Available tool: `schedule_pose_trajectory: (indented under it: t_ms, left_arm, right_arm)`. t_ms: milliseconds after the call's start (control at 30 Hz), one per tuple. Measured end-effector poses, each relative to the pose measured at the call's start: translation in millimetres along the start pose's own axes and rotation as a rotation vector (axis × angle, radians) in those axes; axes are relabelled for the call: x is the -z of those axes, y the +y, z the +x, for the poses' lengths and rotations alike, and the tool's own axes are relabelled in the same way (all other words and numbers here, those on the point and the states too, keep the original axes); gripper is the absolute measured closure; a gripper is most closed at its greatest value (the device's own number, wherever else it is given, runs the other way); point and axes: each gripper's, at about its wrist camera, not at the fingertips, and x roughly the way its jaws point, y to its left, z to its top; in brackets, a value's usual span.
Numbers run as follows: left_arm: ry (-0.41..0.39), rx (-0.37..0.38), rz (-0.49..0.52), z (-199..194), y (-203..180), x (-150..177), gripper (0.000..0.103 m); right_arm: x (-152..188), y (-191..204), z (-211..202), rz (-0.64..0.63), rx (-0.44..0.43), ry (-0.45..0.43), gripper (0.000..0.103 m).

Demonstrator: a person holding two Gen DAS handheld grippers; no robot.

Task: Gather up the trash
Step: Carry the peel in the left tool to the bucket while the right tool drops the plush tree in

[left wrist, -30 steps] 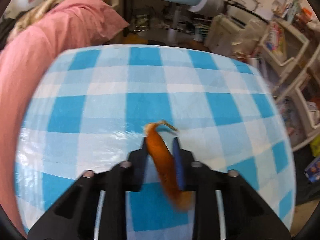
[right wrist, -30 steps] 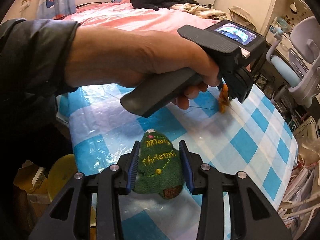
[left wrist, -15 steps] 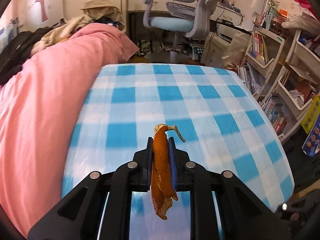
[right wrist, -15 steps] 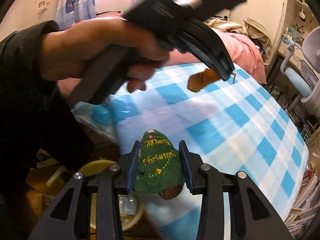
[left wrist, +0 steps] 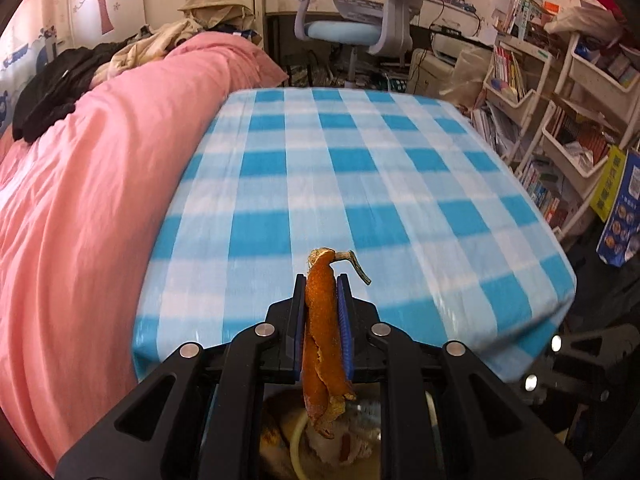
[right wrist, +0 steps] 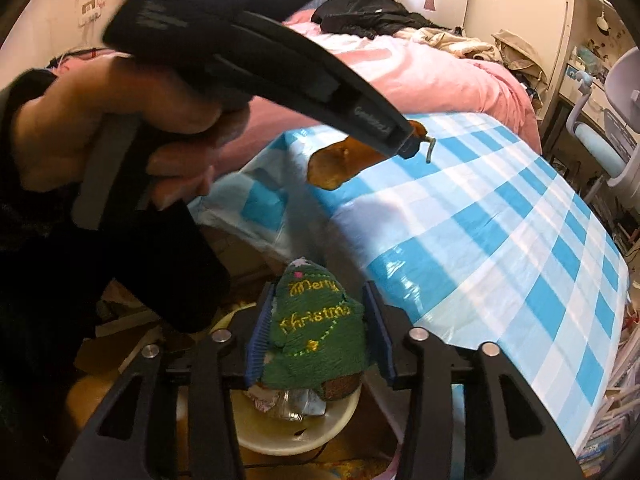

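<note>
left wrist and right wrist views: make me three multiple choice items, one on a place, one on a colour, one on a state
1. The green tree toy hangs above what?
A. a pale bin with trash in it
B. the pink bed
C. an office chair

2. What colours are the checks of the tablecloth?
A. red and white
B. blue and white
C. green and yellow

3. In what state is the left tool?
A. open and empty
B. shut on a glass bottle
C. shut on a strip of orange peel

Key: 1 A, the right wrist view shows the bin's rim and trash right below the toy. 2 B, both views show blue and white squares. 3 C, the pads press on both sides of the peel, which dangles below them.
</note>
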Motion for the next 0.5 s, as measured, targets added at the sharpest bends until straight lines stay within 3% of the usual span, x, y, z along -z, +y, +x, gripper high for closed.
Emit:
schedule_pose_trajectory:
  t_ms: [233, 400, 433, 500]
  left_arm:
    - [0.079, 0.023, -0.010, -10.4, -5.8, 48.2, 0.089]
    - [0.140, 0.062, 0.018, -15.5, -18.8, 78.5, 0.087]
    - [0.130, 0.050, 0.026, -18.9, -20.9, 81.9, 0.084]
    - [0.090, 0.019, 0.044, -26.4, -24.3, 84.6, 0.053]
  right_arm:
    - [17.0, 7.8, -15.1, 0.064, 0.077, 0.019, 0.040]
    - [26.7, -4.1, -34.9, 0.196, 0.200, -0.011, 0.026]
    - [27.6, -5.8, -36.8, 0.215, 0.222, -0.016, 0.021]
    - [30.8, -9.0, -44.0, 0.270, 0.305, -0.030, 0.011]
